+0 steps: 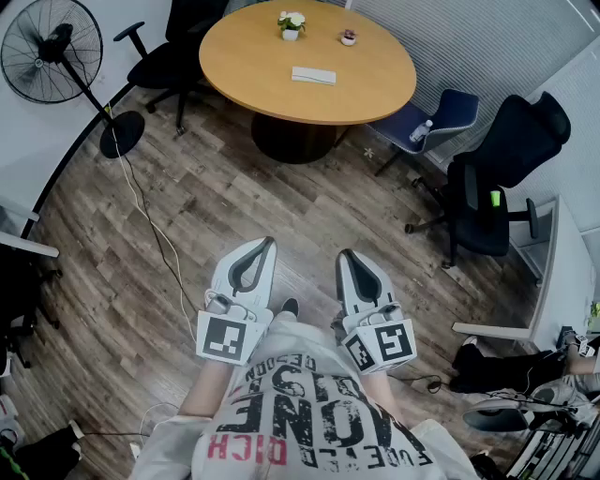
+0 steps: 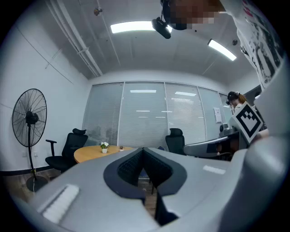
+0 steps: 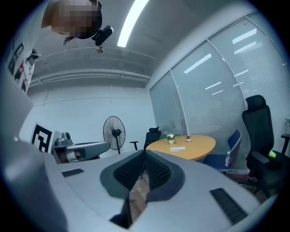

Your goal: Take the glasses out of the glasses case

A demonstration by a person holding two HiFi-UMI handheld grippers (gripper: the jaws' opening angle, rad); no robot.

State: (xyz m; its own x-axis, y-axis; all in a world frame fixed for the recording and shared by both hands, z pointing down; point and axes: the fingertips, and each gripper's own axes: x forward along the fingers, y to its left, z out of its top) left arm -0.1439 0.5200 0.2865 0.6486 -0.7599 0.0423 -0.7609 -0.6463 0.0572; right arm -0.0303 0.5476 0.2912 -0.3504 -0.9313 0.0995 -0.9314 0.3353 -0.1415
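While the grey two-jaw left gripper [image 1: 268, 243] and its twin, the right gripper [image 1: 346, 254], hang close in front of the person's body above the dark wood-plank floor [image 1: 234, 197], each has its ribbed jaws pressed together with nothing between them, as both gripper views show. The task's thing appears to be the flat white oblong case [image 1: 313, 75] that lies on the round pale-wood table [image 1: 253, 56], well apart from both grippers. Whether it is shut, and whether the glasses are inside, cannot be told from here.

The step in hand is, by my judgement, the approach. To do it well:

- Walk up to the near edge of the table, stepping clear of the thin pale cable [image 1: 150, 225] that trails across the floor from the black pedestal fan [image 1: 52, 52].
- Spread both pairs of jaws before reaching in, since closed jaws can only push the case.
- Keep away from the small white-flowered plant in its white pot [image 1: 292, 25] and the smaller potted plant [image 1: 348, 37] that stand beyond the case.
- Plan for one gripper to steady the case body while the other lifts the lid, because a light case is likely to slide on the smooth tabletop.
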